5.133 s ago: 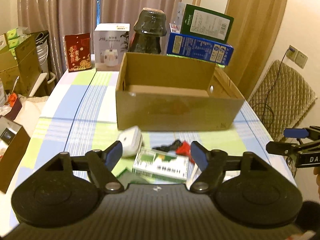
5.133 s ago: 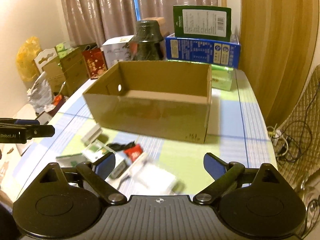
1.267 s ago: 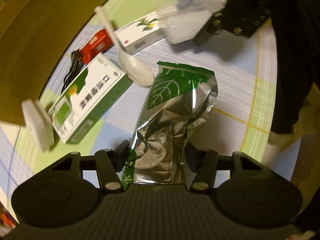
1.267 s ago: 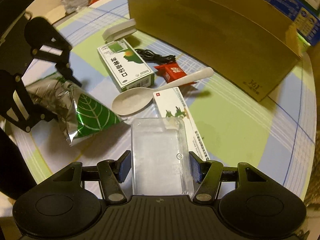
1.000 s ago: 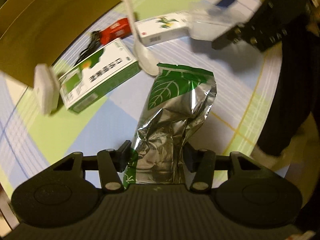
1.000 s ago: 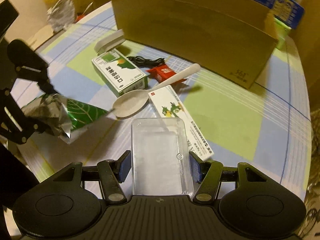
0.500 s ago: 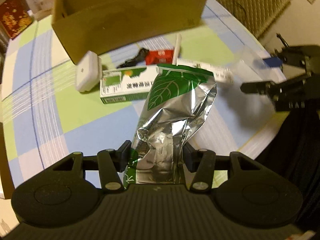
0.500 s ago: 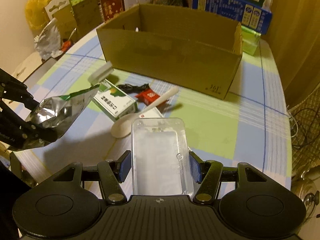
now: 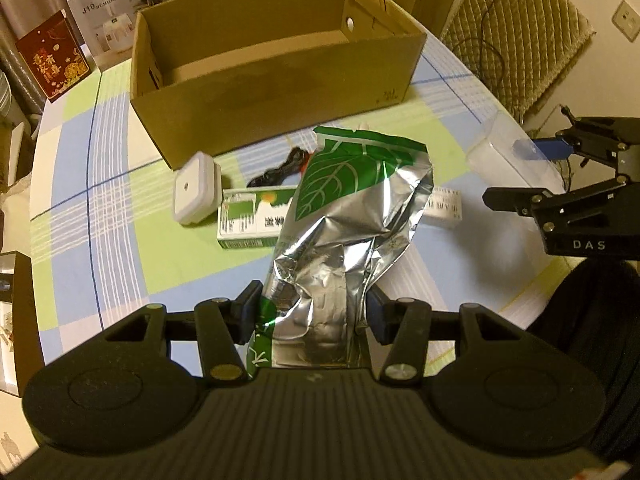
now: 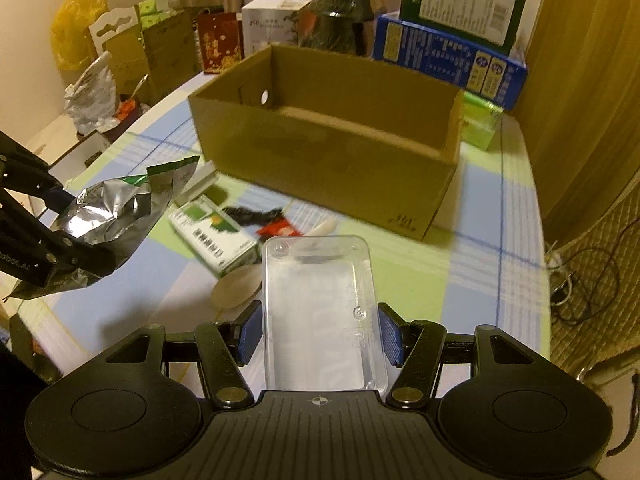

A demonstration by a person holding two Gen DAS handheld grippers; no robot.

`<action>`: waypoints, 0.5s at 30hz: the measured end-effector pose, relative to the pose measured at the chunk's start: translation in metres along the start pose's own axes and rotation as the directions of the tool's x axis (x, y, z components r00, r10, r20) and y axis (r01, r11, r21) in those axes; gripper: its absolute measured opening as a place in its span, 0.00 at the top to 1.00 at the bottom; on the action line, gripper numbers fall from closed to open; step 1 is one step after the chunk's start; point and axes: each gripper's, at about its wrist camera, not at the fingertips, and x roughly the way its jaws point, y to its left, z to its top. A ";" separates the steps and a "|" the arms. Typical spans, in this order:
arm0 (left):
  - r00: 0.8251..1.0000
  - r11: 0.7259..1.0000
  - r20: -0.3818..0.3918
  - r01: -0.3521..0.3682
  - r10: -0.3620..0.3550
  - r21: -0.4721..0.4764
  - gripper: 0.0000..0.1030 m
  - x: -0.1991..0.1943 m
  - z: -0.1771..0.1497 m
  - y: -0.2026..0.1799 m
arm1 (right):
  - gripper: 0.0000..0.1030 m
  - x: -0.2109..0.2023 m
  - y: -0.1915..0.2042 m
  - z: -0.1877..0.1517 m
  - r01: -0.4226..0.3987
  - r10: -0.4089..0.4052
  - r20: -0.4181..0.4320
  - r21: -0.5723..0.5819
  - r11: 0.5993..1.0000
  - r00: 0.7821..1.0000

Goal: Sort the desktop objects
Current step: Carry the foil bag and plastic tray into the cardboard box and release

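Observation:
My left gripper [image 9: 314, 314] is shut on a silver and green foil bag [image 9: 352, 216] and holds it above the table; the bag also shows in the right wrist view [image 10: 116, 208]. My right gripper [image 10: 320, 332] is shut on a clear plastic case [image 10: 322, 312], held above the table; it shows at the right of the left wrist view [image 9: 504, 152]. An open, empty cardboard box [image 9: 276, 92] stands ahead [image 10: 332, 148]. On the table lie a green medicine box [image 10: 214, 240], a white square device [image 9: 192, 194], a black cable [image 9: 280, 170], a red packet [image 10: 278, 226], a white spoon [image 10: 240, 286] and a white medicine box [image 9: 442, 210].
Behind the cardboard box stand a blue carton [image 10: 448, 58], a white appliance box [image 9: 106, 14], a red packet box [image 9: 52, 58] and a dark jar [image 10: 340, 20]. A quilted chair [image 9: 512, 36] is at the right. The table edge [image 9: 536, 300] runs close to me.
Both grippers have lifted their loads off the table and swung up to face the cardboard box. The bag and the case stay gripped.

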 end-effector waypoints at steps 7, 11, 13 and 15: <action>0.999 1.000 0.029 -0.019 0.019 -0.005 0.53 -0.004 0.039 0.011 | 0.45 0.006 -0.014 0.039 0.019 -0.018 0.031 -0.022 1.000 0.999; 0.998 0.999 0.053 -0.031 0.031 -0.008 0.53 -0.007 0.071 0.021 | 0.45 0.015 -0.027 0.070 0.012 -0.011 0.046 -0.017 1.000 0.999; 0.997 0.999 0.063 -0.039 0.040 -0.015 0.53 -0.007 0.087 0.027 | 0.45 0.020 -0.037 0.088 0.009 -0.009 0.063 0.006 1.000 0.998; 0.996 0.999 0.075 -0.045 0.046 -0.024 0.53 -0.007 0.104 0.035 | 0.45 0.025 -0.045 0.104 0.020 -0.021 0.078 0.016 1.000 0.997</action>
